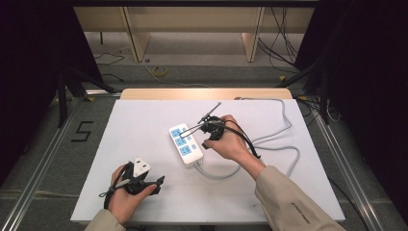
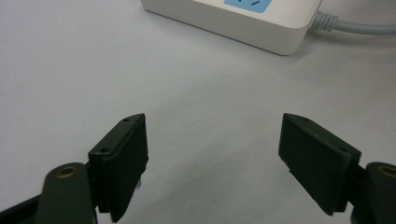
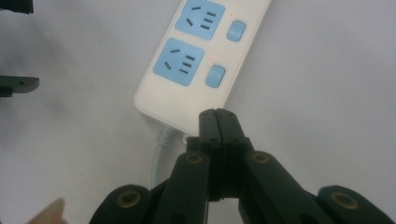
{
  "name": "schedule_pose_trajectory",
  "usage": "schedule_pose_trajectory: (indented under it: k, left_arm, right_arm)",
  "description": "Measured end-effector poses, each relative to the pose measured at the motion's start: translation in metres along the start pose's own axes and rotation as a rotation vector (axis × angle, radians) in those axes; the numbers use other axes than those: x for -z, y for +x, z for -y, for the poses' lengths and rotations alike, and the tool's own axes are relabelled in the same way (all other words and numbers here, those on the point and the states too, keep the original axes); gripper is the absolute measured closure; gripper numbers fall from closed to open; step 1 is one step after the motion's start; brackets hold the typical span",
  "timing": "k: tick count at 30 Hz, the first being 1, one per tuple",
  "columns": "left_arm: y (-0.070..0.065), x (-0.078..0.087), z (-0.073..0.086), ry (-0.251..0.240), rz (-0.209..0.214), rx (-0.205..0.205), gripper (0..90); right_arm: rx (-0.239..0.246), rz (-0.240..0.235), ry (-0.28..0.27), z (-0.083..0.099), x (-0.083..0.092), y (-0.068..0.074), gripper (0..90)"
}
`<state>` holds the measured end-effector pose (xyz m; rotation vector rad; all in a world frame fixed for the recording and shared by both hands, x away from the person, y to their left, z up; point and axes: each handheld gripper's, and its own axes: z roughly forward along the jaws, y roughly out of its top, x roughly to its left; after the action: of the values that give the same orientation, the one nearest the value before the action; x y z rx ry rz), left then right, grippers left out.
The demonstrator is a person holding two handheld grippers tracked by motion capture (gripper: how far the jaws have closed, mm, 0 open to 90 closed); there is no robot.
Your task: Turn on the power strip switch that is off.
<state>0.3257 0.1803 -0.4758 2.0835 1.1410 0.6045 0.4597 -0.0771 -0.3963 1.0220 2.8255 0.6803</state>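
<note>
We find a white power strip (image 1: 186, 144) with blue sockets lying near the middle of the white bench (image 1: 144, 120), set at a slant, its grey cable (image 1: 284, 144) leaving the near end and looping off to the right and back toward the far edge. The right gripper (image 3: 218, 122) sits at the strip's cable end; in the right gripper view its two black jaws are pressed together with nothing between them, their tips over the strip's near edge just beside the cable collar. We cannot tell whether the tips touch the casing. The left gripper (image 2: 214, 154) rests low at the near left of the bench, apart from the strip; in the left gripper view its jaws stand wide apart over bare bench, holding nothing, with a corner of the strip ahead of them.
</note>
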Motion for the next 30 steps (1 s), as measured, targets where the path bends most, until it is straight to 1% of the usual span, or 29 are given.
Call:
schedule_pose_trajectory:
  k: [5, 13, 14, 24, 30]
  left_arm:
    - [0.000, 0.000, 0.000, 0.000, 0.001, -0.001, 23.9]
    - [0.000, 0.000, 0.000, 0.000, 0.001, 0.000, 24.0]
    - [0.000, 0.000, 0.000, -0.001, 0.001, -0.001, 24.0]
    - [-0.001, 0.000, 0.000, -0.001, 0.003, 0.000, 24.1]
    - [-0.001, 0.000, 0.000, -0.003, 0.003, -0.001, 24.1]
  right_arm:
    - [-0.008, 0.003, 0.005, -0.004, -0.004, -0.001, 90.0]
    - [-0.007, 0.008, 0.007, -0.010, -0.008, -0.002, 90.0]
    - [-0.013, 0.006, 0.005, -0.012, -0.009, -0.002, 90.0]
    - [-0.010, 0.011, 0.014, -0.018, -0.013, -0.003, 90.0]
    - [-0.022, 0.017, 0.019, -0.024, -0.016, -0.006, 90.0]
